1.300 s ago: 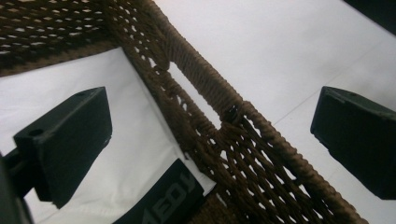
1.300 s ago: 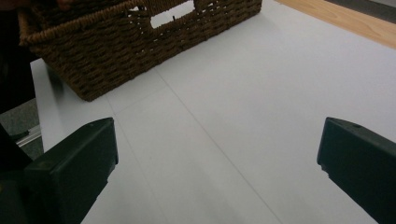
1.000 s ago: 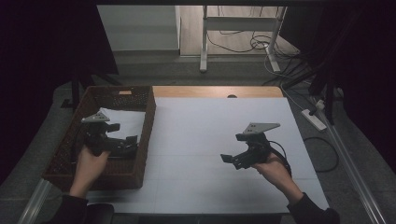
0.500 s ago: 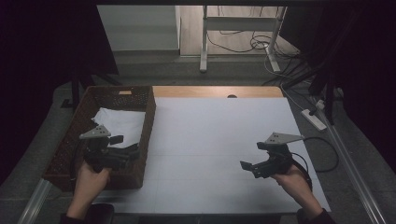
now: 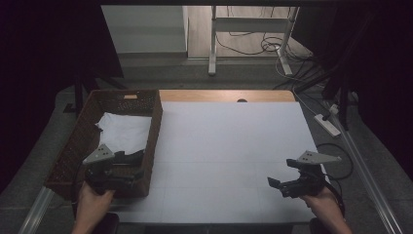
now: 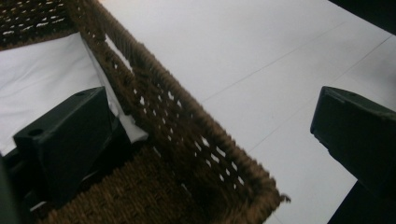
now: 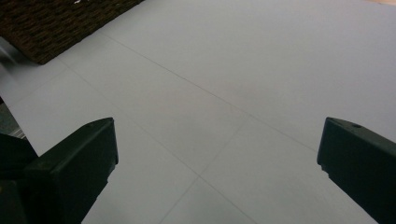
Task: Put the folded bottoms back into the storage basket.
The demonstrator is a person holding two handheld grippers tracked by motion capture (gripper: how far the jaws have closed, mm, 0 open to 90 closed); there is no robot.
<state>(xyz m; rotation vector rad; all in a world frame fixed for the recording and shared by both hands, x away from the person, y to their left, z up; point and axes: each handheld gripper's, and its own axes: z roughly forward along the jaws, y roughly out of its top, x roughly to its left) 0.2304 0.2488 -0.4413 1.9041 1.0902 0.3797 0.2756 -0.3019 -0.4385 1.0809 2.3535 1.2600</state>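
Brown woven basket, white cloth

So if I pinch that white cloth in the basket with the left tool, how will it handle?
The white cloth lies flat and creased in the woven basket, so it's probably floppy and will drape. It looks thin, likely light. It may snag on the rough weave by the left tool.

A dark brown wicker basket sits at about nine o'clock on the white surface, upright, with a white cloth (loosely folded) lying flat inside it.
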